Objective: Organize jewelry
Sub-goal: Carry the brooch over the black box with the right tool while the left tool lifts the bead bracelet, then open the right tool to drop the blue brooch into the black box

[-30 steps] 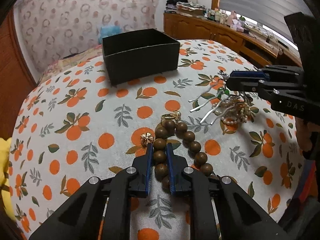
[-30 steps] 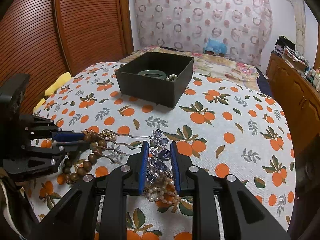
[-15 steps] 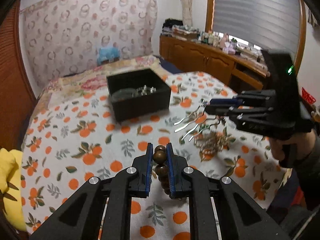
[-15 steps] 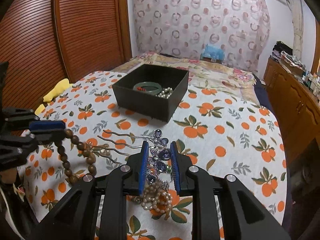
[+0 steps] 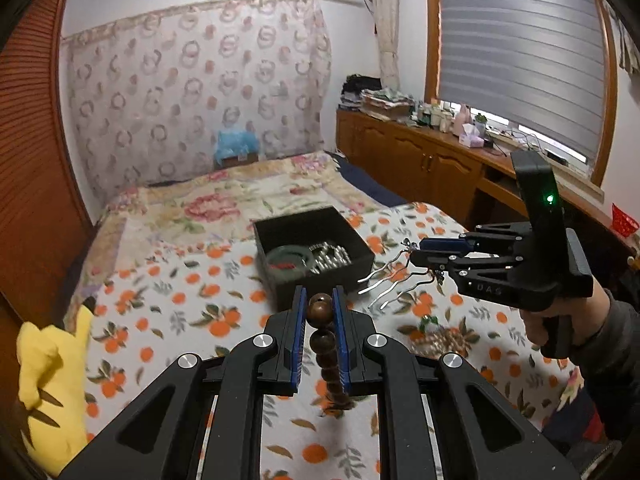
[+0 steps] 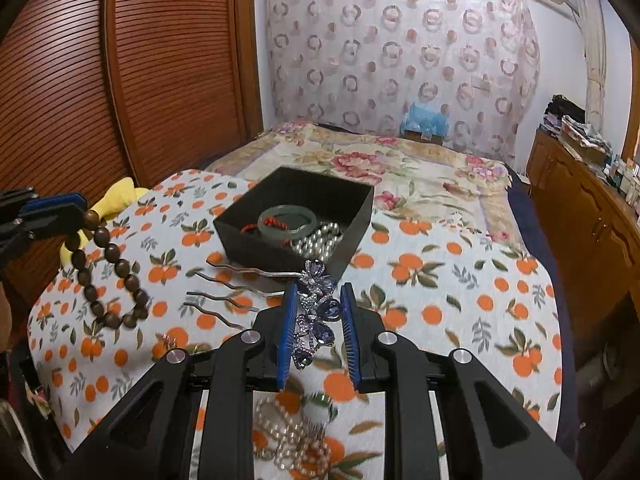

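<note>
Dangling downward, bead bracelet (image 5: pixel 325 344) in clenched left tongs (image 5: pixel 318 312); right tongs (image 6: pixel 318 316) grip hair comb (image 6: pixel 316 312), prongs leftward.

The box (image 6: pixel 294 220) sits on the cloth (image 6: pixel 440 280) over the bed. In the box lie a bangle (image 6: pixel 288 222) and pearls (image 6: pixel 320 240). Before the box, on the cloth, lies a pearl string (image 6: pixel 292 436). Left of the box sits a toy (image 5: pixel 52 372).

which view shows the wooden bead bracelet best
The right wrist view. There the wooden bead bracelet hangs as a nearly full loop from the left gripper above the orange-print cloth. The left wrist view shows only a few beads in a column between that gripper's fingers, the lowest ones blurred.
</note>
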The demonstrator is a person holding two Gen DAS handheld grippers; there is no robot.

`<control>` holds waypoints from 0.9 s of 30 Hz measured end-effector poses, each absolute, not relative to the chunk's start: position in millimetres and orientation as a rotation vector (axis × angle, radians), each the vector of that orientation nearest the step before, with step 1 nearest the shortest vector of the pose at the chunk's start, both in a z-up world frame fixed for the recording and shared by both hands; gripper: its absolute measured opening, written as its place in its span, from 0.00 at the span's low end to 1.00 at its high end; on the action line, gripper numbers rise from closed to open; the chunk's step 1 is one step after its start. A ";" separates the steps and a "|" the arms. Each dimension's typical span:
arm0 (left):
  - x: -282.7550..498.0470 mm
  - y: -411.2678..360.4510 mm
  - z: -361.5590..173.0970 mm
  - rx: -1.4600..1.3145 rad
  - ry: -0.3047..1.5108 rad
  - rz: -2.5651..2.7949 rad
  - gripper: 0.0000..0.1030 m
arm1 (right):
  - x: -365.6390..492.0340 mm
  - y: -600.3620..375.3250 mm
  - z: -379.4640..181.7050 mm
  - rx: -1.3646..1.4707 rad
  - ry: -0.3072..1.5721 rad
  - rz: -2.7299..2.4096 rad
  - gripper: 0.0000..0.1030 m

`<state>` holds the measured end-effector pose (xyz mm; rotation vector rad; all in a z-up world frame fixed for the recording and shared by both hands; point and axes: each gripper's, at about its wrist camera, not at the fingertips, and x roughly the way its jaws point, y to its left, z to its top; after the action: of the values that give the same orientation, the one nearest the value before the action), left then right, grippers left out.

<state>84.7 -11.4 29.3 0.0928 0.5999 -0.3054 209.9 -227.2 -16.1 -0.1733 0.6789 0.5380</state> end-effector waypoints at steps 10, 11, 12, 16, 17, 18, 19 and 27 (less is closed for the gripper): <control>113.9 -5.1 44.5 0.106 0.565 -0.261 0.12 | 257.1 -209.9 -3.0 -0.162 0.657 0.512 0.23; 117.9 -4.4 44.9 0.104 0.565 -0.259 0.12 | 261.6 -208.1 -3.4 -0.163 0.658 0.506 0.23; 120.6 -4.0 45.0 0.102 0.566 -0.257 0.12 | 266.3 -206.2 -4.0 -0.165 0.659 0.500 0.23; 132.6 -3.0 45.7 0.098 0.570 -0.247 0.12 | 284.6 -196.5 -10.8 -0.179 0.676 0.478 0.23; 136.1 -3.4 46.3 0.100 0.571 -0.242 0.12 | 286.5 -194.5 -12.6 -0.185 0.678 0.477 0.23; 138.2 -4.7 46.4 0.104 0.571 -0.238 0.12 | 288.5 -192.8 -15.3 -0.191 0.681 0.476 0.23; 141.2 -5.9 46.9 0.108 0.572 -0.236 0.12 | 290.7 -190.6 -18.8 -0.193 0.689 0.480 0.23; 155.5 -12.1 57.0 0.128 0.564 -0.222 0.12 | 290.7 -176.5 -31.4 -0.222 0.701 0.503 0.23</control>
<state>155.5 -12.1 57.0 0.1276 0.5638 -0.2221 290.7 -176.5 -31.4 -0.2222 0.7007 0.5027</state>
